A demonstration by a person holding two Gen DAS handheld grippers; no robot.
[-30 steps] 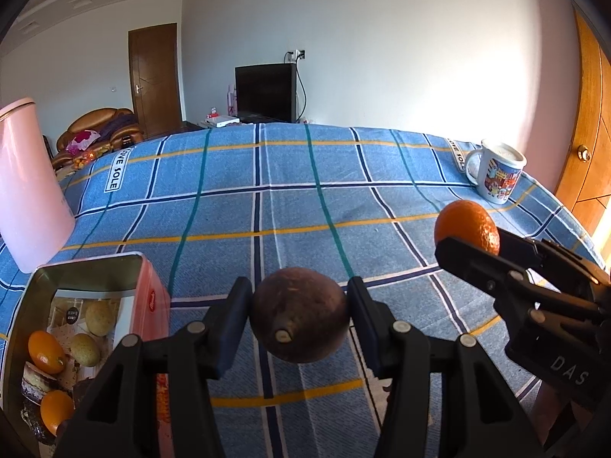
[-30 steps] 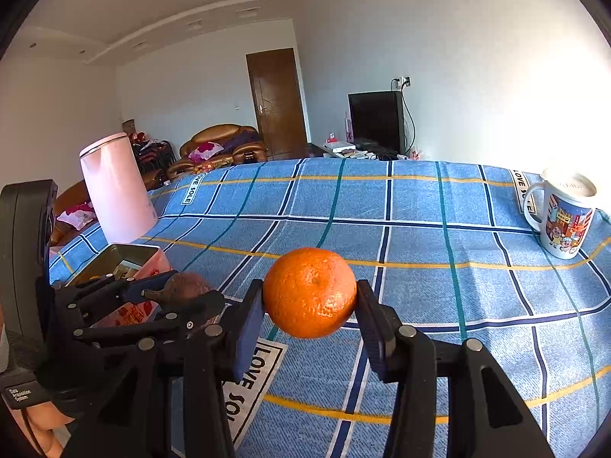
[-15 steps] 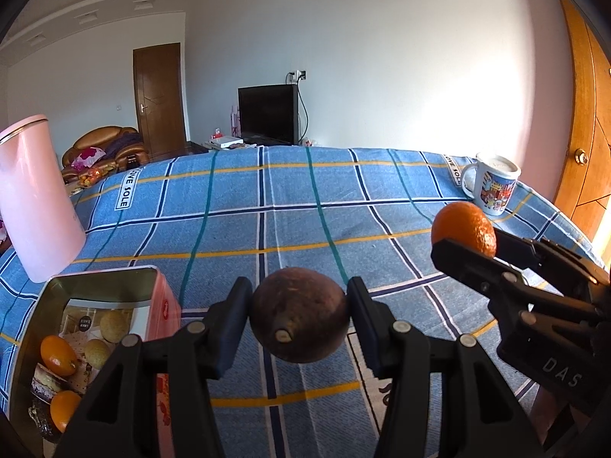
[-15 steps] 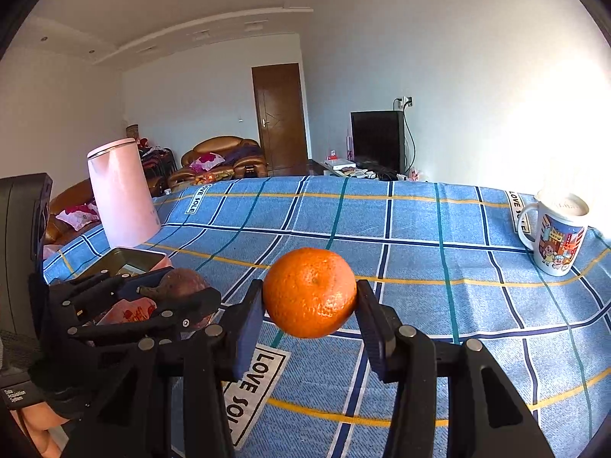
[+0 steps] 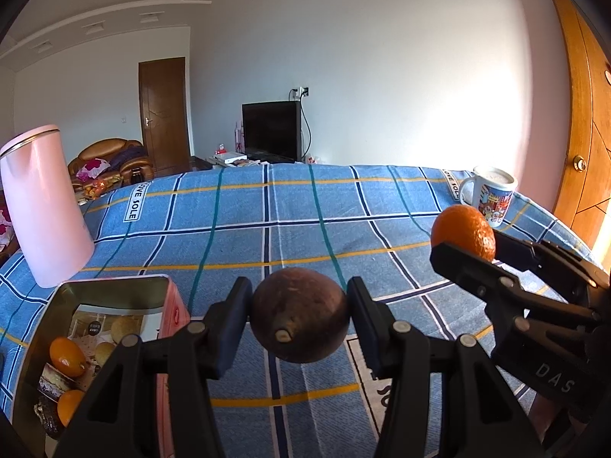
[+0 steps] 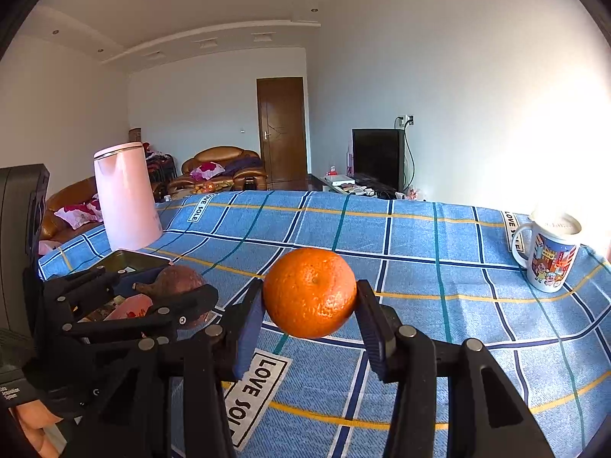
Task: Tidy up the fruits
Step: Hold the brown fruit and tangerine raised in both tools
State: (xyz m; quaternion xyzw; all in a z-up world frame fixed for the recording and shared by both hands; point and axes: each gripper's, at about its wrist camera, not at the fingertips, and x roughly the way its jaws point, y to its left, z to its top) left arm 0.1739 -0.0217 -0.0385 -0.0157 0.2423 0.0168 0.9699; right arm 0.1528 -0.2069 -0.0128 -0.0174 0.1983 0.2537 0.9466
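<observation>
Left gripper (image 5: pixel 299 315): clamped on a brown round fruit (image 5: pixel 299 315), both pads pressed to its sides, stem end toward the camera; fruit carried clear of the cloth.
Right gripper (image 6: pixel 310 294): clamped on an orange (image 6: pixel 310 293), pads seated on opposite sides at about mid-height; fruit held above the cloth, not touching it.
Spacing of hands: the two grippers stood near each other, left one lower and to the left in the right wrist view; their frames were close but apart.
Destination: an open tin (image 5: pixel 114 286) lay on the checked blue tablecloth (image 5: pixel 324 206), just left of and below the left gripper; it already held two small orange fruits (image 5: pixel 67 357) and pale round items.
Judged step: carrying both fruits to the tin.
Advice: bring the left gripper over the bare part of the tin first, lower before parting the pads, and keep the right gripper back until the left was clear.
Risk: round fruit would likely roll if released high or on the rim.
Bystanders: pink kettle (image 5: pixel 42 206) behind the tin, mug (image 5: pixel 488 200) well apart at far right.
</observation>
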